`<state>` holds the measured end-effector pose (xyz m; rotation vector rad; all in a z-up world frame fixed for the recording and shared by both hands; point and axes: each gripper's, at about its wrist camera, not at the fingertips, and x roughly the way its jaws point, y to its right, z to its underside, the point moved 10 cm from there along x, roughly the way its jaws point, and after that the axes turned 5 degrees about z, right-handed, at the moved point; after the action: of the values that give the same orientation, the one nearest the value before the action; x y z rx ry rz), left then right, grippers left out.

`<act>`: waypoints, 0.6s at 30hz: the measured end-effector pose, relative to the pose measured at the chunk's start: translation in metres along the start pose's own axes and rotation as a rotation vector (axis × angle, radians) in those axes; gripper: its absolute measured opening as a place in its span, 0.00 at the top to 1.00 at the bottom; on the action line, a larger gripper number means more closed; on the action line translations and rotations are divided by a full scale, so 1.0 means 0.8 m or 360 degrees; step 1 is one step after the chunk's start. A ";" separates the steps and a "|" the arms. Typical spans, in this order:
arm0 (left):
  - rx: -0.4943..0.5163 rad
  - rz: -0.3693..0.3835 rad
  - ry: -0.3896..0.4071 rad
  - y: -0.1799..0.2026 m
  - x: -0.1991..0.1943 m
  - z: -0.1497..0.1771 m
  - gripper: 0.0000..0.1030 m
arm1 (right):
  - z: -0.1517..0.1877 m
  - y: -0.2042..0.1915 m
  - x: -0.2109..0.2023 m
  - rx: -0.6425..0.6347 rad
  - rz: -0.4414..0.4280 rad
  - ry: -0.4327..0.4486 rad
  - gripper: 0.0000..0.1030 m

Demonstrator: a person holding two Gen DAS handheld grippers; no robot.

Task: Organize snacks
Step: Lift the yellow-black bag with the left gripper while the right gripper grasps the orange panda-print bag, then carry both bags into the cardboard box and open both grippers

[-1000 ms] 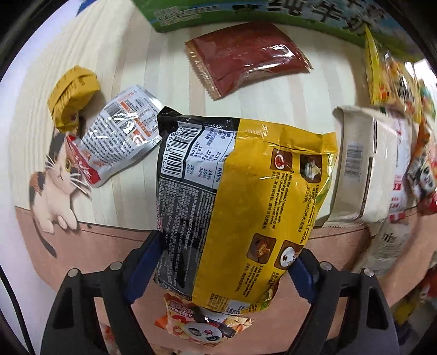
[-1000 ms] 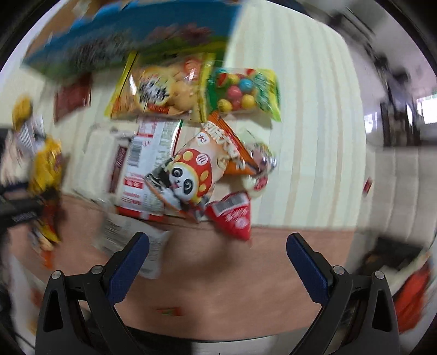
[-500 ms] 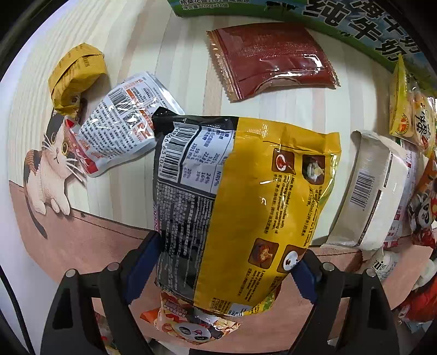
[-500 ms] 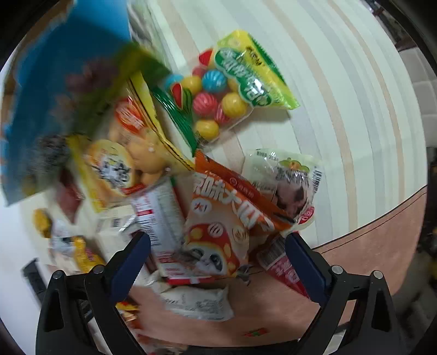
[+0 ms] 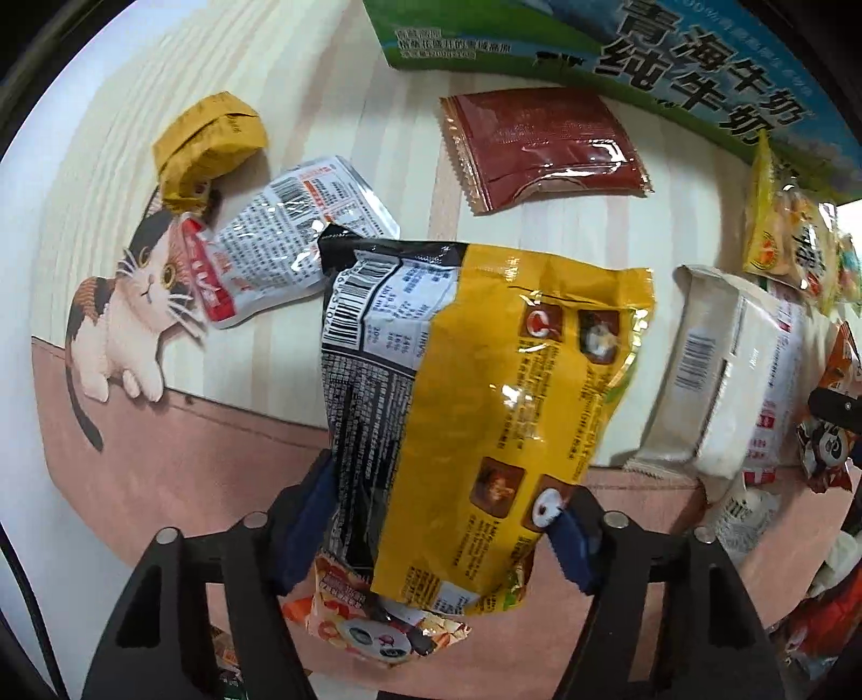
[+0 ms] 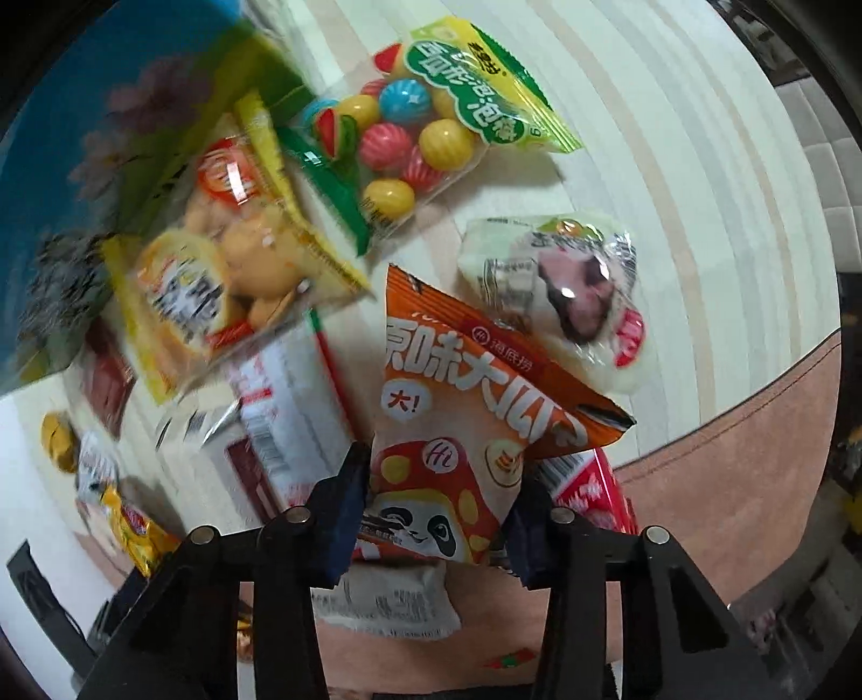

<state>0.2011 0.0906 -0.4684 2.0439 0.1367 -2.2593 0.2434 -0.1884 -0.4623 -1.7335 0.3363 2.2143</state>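
The snacks lie on a mat (image 5: 301, 81) printed with pale wood-look stripes, a plain pinkish-brown band along its near edge and a calico cat drawing (image 5: 134, 301) at the boundary between the two. The left gripper (image 5: 439, 519) has its jaws closing on a large yellow-and-black bag (image 5: 485, 409), whose lower end sits between the blue pads with both pads against its sides; the bag stretches away from the camera over the striped part of the mat, its barcode and nutrition panel showing. Under its near end lies a small orange packet with a panda face (image 5: 372, 627). Beyond it rest a white-and-red foil pouch (image 5: 291, 253), a crumpled yellow wrapper (image 5: 207, 142), a dark red sachet (image 5: 544, 148) and, along the far edge, a green-and-blue milk carton box (image 5: 592, 32). To the right stands a white paper-wrapped pack (image 5: 722, 366). The right gripper (image 6: 439, 511) is closing too, its pads pressed on the lower end of an orange panda bag (image 6: 463, 414) in the heap (the left part of this view is smeared). Around that bag lie a gumball bag (image 6: 420, 129), a yellow biscuit bag (image 6: 226, 258) and a clear pouch with a dark filling (image 6: 571, 291). Past the mat's right edge a light tiled surface (image 6: 829, 151) shows, though the room beyond is too dark to read.
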 end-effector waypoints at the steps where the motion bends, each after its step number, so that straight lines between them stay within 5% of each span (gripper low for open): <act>1: -0.0002 0.0007 -0.0001 -0.003 -0.004 0.004 0.35 | 0.009 0.002 -0.008 -0.0038 0.0001 0.0016 0.55; 10: -0.0050 0.0066 0.0063 -0.032 -0.061 0.043 0.39 | 0.061 -0.038 -0.078 -0.0361 -0.0089 0.0115 0.55; 14: -0.0027 0.0182 0.0168 -0.026 -0.130 0.032 0.39 | 0.068 -0.073 -0.123 -0.0485 -0.0196 0.0181 0.55; 18: 0.0022 0.0321 0.0281 0.017 -0.175 -0.024 0.39 | 0.049 -0.102 -0.197 -0.0568 -0.0320 0.0295 0.55</act>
<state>0.2353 0.0805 -0.3309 2.1539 -0.0704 -1.9675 0.2736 -0.1139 -0.2996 -2.0561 -0.2009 2.0667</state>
